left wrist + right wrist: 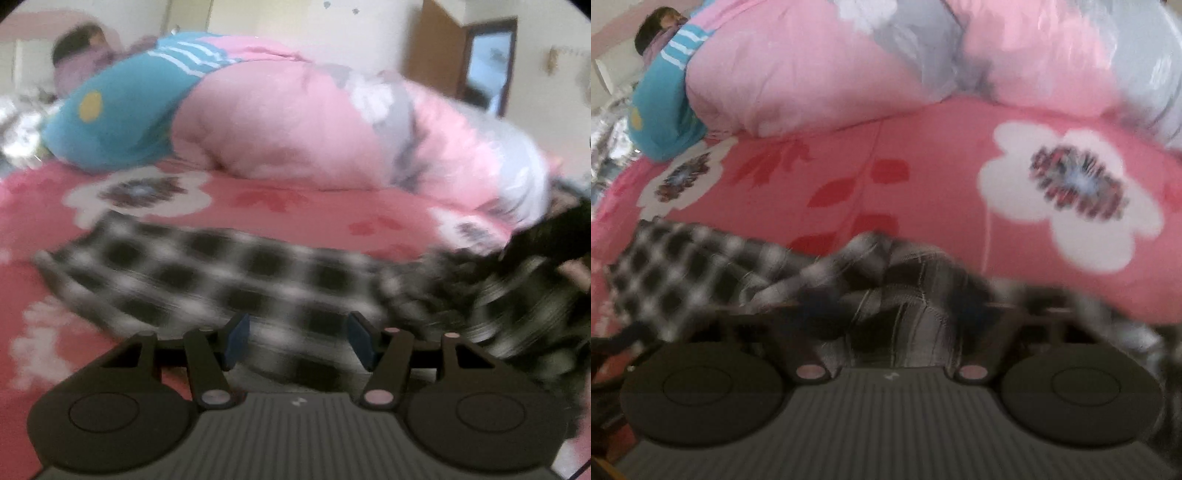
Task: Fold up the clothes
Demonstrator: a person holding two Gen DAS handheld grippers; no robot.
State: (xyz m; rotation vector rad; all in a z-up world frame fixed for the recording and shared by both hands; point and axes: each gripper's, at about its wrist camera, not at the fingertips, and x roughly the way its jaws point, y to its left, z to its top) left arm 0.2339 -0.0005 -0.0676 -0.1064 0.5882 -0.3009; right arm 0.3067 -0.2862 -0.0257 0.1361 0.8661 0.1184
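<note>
A black-and-white plaid garment (221, 273) lies spread across the pink flowered bedsheet (295, 206); its right end is crumpled. My left gripper (299, 339) hovers over its near edge, open, blue pads (236, 339) apart with nothing pressed between them. In the right wrist view the plaid garment (683, 266) is bunched up into my right gripper (894, 310). The fabric fills the gap between the dark fingers and hides their tips, so it looks shut on the cloth. Both views are blurred.
A puffy pink and grey quilt (280, 125) is heaped along the far side of the bed. A person in a teal top (122, 107) lies behind it at the left. A brown door (487, 66) stands at the far right. A dark sleeve and hand (546, 236) reach in from the right.
</note>
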